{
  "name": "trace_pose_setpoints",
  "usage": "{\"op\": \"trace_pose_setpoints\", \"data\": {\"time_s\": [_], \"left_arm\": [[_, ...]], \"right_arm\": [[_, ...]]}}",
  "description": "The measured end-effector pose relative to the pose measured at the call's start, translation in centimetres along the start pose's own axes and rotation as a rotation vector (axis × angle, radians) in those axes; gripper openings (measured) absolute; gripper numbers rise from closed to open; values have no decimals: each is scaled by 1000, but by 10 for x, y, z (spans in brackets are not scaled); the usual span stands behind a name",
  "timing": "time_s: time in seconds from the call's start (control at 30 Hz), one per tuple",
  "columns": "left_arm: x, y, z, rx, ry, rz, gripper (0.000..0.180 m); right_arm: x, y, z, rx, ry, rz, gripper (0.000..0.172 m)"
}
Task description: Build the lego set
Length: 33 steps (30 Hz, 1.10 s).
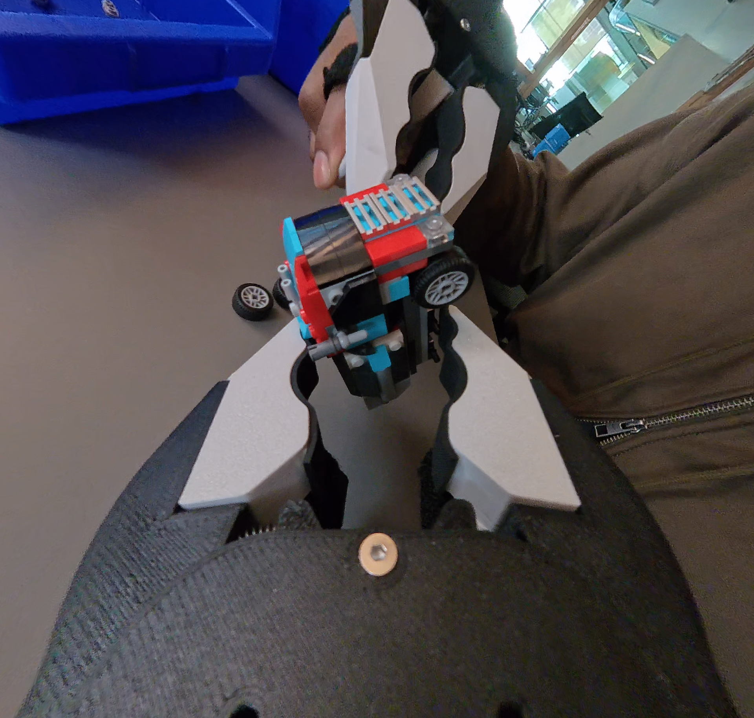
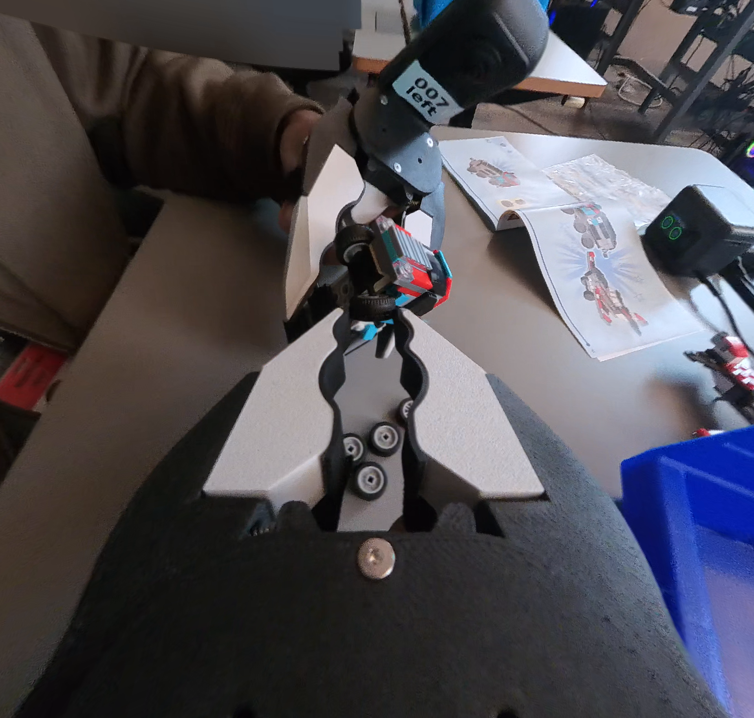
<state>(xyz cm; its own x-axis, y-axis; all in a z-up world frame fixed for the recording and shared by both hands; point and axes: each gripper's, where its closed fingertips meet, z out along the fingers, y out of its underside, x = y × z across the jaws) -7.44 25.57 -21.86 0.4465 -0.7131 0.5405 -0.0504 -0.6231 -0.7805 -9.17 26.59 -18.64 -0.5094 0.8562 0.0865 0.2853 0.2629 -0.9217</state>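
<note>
Blue bin (image 1: 134, 41): far left on the grey table (image 1: 102, 249), two small grey pieces lying inside.

Loose wheels (image 1: 252, 297): on the table, left of the toy truck and below it; the right wrist view shows several more lying together on the table under the right gripper.

Toy truck (image 1: 367, 274): brick-built, red, turquoise and black with a grey grille. Raised off the table, tipped on end, held between both grippers in the middle of the scene.

Left gripper (image 1: 377, 333): jaws spread wide around the truck's black lower end. Both fingertips lie against its sides, so it grips the truck body.

Right gripper (image 2: 369, 319): jaws nearly together, clamped at the tips where a black tyre (image 2: 373, 304) and the truck's turquoise underside sit. Which piece the pads press on, I cannot tell.

Hand (image 1: 326, 127): bare fingers on the right gripper's handle, brown sleeve (image 1: 612, 249) behind.

Booklet (image 2: 571, 249): open on the table to the right of the truck, a clear plastic bag (image 2: 604, 184) beyond it.

Black box (image 2: 697, 229): right of the booklet, green lights on its face.

Second brick model (image 2: 730, 363): red and black, at the far right edge, blurred.
</note>
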Motion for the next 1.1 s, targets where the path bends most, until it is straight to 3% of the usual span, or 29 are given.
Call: {"op": "trace_pose_setpoints", "data": {"time_s": [0.3,0.57,0.83,1.1], "left_arm": [[-7,2,-5,-19,-54,-63,60],[-11,7,-2,-28,-63,-61,60],[-8,-5,-4,39,-49,-19,60],[1,-15,-5,86,-35,33,60]], "right_arm": [[10,6,4,-207,-3,-239,22],[8,1,1,-126,20,-186,22],[10,-9,-4,81,-30,46,22],[6,-23,-9,286,-200,338,21]]}}
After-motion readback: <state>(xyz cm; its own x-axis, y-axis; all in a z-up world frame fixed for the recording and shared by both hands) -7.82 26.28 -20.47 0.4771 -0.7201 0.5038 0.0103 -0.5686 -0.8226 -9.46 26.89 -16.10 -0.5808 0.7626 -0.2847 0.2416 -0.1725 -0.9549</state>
